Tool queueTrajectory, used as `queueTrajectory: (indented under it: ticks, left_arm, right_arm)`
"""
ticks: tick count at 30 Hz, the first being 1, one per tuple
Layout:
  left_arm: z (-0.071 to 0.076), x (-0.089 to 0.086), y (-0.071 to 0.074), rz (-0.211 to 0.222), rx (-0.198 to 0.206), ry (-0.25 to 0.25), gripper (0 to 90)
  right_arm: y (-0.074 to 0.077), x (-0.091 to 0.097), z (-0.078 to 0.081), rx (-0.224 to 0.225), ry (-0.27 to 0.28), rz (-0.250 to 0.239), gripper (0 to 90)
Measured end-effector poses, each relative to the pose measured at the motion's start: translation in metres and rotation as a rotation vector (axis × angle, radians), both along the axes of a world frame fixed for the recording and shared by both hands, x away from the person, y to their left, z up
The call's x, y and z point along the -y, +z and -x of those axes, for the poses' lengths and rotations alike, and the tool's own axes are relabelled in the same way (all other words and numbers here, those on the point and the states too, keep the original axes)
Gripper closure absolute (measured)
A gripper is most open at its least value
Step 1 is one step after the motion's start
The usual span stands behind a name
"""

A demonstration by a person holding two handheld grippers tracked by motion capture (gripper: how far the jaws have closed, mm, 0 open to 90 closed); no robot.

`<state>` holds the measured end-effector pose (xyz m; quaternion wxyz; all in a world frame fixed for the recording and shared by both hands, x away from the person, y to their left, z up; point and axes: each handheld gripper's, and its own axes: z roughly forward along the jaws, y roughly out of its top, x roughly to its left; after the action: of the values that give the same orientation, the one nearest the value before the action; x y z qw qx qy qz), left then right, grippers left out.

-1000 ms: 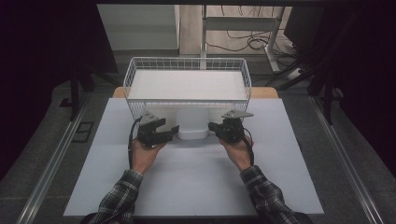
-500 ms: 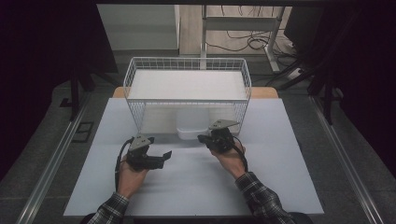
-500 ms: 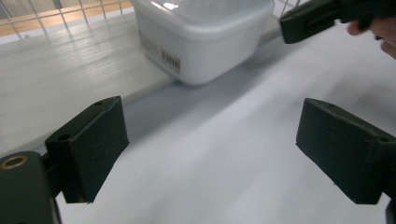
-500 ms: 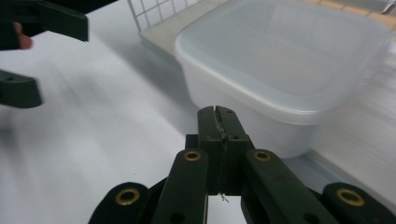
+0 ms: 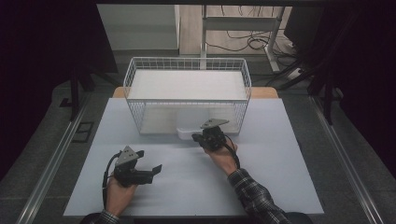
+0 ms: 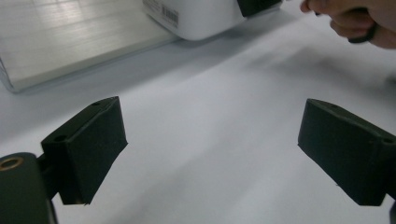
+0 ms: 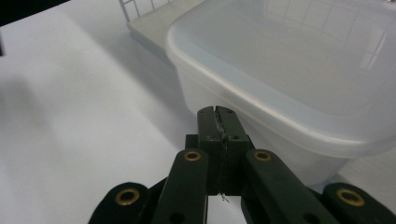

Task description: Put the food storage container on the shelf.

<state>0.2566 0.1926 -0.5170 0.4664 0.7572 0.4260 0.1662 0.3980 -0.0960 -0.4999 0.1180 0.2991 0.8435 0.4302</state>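
A white, translucent plastic container (image 5: 186, 133) (image 7: 289, 70) (image 6: 196, 16) sits on the table at the front of a white wire basket (image 5: 187, 61). My right gripper (image 5: 196, 136) (image 7: 218, 112) is shut with nothing between its jaws, its tip close against the container's side wall under the rim. At the front left, well back from the container, my left gripper (image 5: 148, 161) (image 6: 210, 154) stands open. Its jaws have just been opening, and only bare table shows between them.
The white table sheet (image 5: 196, 186) stretches wide in front of the basket. The basket's pale base board (image 6: 70, 42) lies beside the container. The person's right hand (image 6: 359, 21) is at the far edge of the left gripper view. Dark floor and cables lie beyond the table.
My left gripper has pulled away from the container toward the front left and its jaws have spread. The right gripper has slid a little left and nearer, staying shut by the container.
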Motion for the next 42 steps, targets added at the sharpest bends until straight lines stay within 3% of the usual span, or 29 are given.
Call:
queueTrajectory:
  ticks: [5, 23, 42]
  left_arm:
    - [0.003, -0.002, -0.002, 0.033, -0.011, -0.028, 5.1]
    - [0.001, 0.0, -0.008, 0.083, 0.005, -0.06, 2.8]
    - [0.0, 0.0, -0.01, 0.083, 0.001, -0.071, 3.4]
  right_arm:
    - [0.0, -0.002, -0.005, 0.003, -0.009, 0.008, 88.8]
    - [0.001, -0.013, -0.031, 0.05, -0.039, 0.043, 88.8]
    - [0.003, -0.018, -0.044, 0.054, -0.056, 0.051, 88.1]
